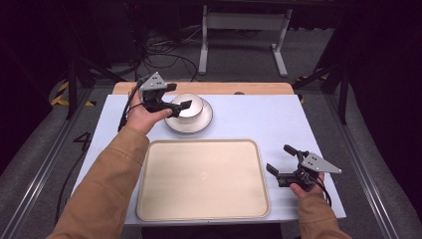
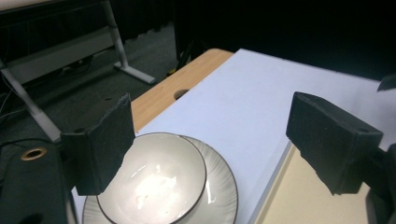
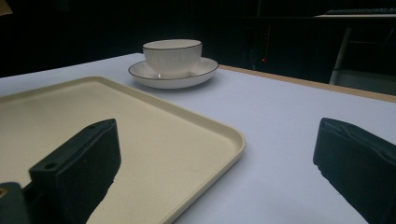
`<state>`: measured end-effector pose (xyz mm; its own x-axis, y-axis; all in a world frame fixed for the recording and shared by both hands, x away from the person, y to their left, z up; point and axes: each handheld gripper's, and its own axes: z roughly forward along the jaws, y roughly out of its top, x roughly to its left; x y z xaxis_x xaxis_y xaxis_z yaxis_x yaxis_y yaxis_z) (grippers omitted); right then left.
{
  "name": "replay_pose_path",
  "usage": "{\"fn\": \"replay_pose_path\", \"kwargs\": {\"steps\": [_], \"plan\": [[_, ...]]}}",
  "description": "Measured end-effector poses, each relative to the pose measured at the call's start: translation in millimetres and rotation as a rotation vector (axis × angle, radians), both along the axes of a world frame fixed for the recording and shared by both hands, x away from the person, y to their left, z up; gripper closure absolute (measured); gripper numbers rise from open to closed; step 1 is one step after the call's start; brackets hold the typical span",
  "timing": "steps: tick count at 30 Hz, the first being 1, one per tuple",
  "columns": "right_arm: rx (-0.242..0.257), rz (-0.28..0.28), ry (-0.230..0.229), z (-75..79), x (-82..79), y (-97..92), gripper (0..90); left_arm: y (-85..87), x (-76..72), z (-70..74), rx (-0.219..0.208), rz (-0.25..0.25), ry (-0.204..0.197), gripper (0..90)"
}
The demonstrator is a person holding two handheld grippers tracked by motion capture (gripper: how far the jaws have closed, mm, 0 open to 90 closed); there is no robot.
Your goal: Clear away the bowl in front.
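Cup (image 1: 187, 105) on saucer (image 1: 205, 122), far-left on desk (image 1: 259, 119), beyond tray (image 1: 201, 179). Left gripper (image 1: 176, 97) right over cup's near-left rim, fingers (image 2: 105, 144) spread, nothing pinched. Right gripper (image 1: 281, 162) well apart, fingers (image 3: 79, 163) spread, empty.

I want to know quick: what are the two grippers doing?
Left gripper: open over the bowl, holding nothing.
Right gripper: open, empty.

One bowl (image 1: 187, 105) (white, dark-rimmed), one saucer (image 1: 204, 122), one tray (image 1: 203, 179), two tools.
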<state>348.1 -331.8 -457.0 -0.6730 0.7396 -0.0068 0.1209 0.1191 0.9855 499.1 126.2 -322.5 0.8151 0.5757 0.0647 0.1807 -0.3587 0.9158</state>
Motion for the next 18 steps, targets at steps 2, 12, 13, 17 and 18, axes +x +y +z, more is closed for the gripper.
{"fn": "replay_pose_path", "kwargs": {"steps": [2, 12, 13, 17, 18], "plan": [[-0.002, -0.003, -0.001, 0.0, 0.2, 0.4, 1.3, -4.8, 4.4, 0.2, 0.058, -0.014, 0.005, 12.5], [-0.009, -0.007, 0.009, 0.3, 0.5, 1.2, 1.3, -13.0, 17.8, -1.0, 0.188, -0.087, 0.034, 20.4], [-0.009, -0.007, 0.009, 0.3, 0.5, 1.2, 1.3, -13.0, 17.8, -1.0, 0.188, -0.087, 0.034, 22.7], [-0.012, -0.011, 0.009, 0.3, 0.7, 1.6, 1.3, -19.9, 24.6, -4.5, 0.247, -0.138, 0.053, 25.0], [-0.013, -0.013, 0.009, 0.4, 0.9, 1.7, 1.3, -21.2, 26.3, -5.0, 0.249, -0.148, 0.06, 26.8]]}}
